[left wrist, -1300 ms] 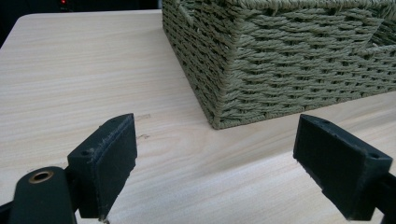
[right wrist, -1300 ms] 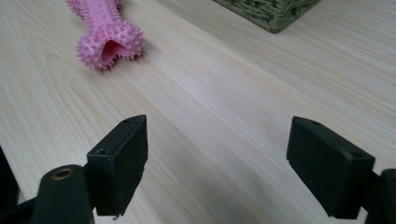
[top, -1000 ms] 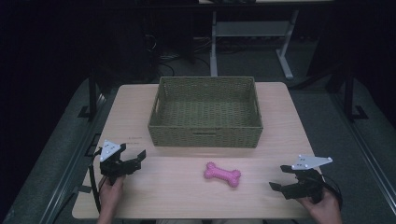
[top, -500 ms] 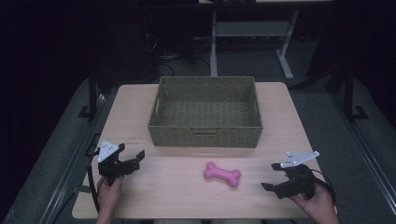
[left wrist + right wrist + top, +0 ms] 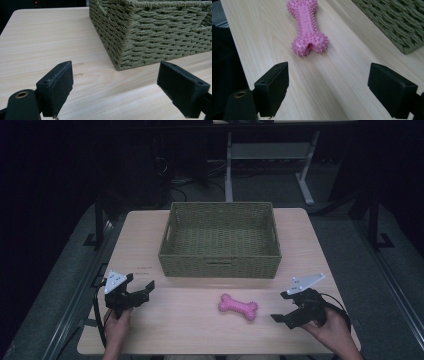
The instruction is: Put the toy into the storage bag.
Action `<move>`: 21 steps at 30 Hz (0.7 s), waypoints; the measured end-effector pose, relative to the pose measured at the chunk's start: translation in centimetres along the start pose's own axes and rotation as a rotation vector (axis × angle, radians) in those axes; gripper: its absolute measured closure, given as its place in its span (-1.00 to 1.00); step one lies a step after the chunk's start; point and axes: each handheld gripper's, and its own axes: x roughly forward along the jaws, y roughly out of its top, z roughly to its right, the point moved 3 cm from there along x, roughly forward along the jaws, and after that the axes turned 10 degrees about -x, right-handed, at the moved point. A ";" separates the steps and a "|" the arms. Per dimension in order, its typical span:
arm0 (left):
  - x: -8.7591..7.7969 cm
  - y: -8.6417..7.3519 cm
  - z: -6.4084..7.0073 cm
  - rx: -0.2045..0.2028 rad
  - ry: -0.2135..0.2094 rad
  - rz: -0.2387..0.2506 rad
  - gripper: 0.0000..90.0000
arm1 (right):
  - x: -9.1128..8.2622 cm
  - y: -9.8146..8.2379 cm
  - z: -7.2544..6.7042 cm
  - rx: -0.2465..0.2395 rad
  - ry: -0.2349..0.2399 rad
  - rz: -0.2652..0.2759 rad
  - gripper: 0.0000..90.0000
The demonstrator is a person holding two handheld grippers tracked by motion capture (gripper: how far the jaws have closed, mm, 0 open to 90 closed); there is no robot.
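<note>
A pink spiky bone-shaped toy (image 5: 238, 307) lies on the wooden table (image 5: 180, 325) in front of a green woven basket (image 5: 220, 240). My right gripper (image 5: 281, 307) is open just right of the toy, jaws pointing left at it. In the right gripper view the toy (image 5: 307, 27) lies a short way ahead between the spread jaws of my right gripper (image 5: 337, 92). My left gripper (image 5: 137, 287) is open at the table's left front. Its own view has my left gripper (image 5: 125, 92) facing the basket's near corner (image 5: 150, 37) with nothing between the jaws.
The basket looks empty and takes up the middle and back of the table. A desk frame (image 5: 270, 155) and cables stand on the dark floor beyond. The table's front edge (image 5: 210, 351) runs close to both hands.
My right gripper has moved left toward the toy and turned to point at it. The left gripper has barely shifted.
</note>
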 end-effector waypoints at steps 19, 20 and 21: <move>-0.1 0.1 -0.2 -0.001 -0.001 0.004 -0.71 | 2.5 4.2 0.1 -0.102 0.075 -0.095 -0.66; -0.1 0.1 -0.2 -0.001 0.000 0.004 -0.71 | 2.5 4.3 0.0 -0.104 0.078 -0.098 -0.66; -0.1 0.1 -0.2 -0.002 0.001 0.004 -0.71 | 2.7 4.6 0.0 -0.109 0.083 -0.101 -0.66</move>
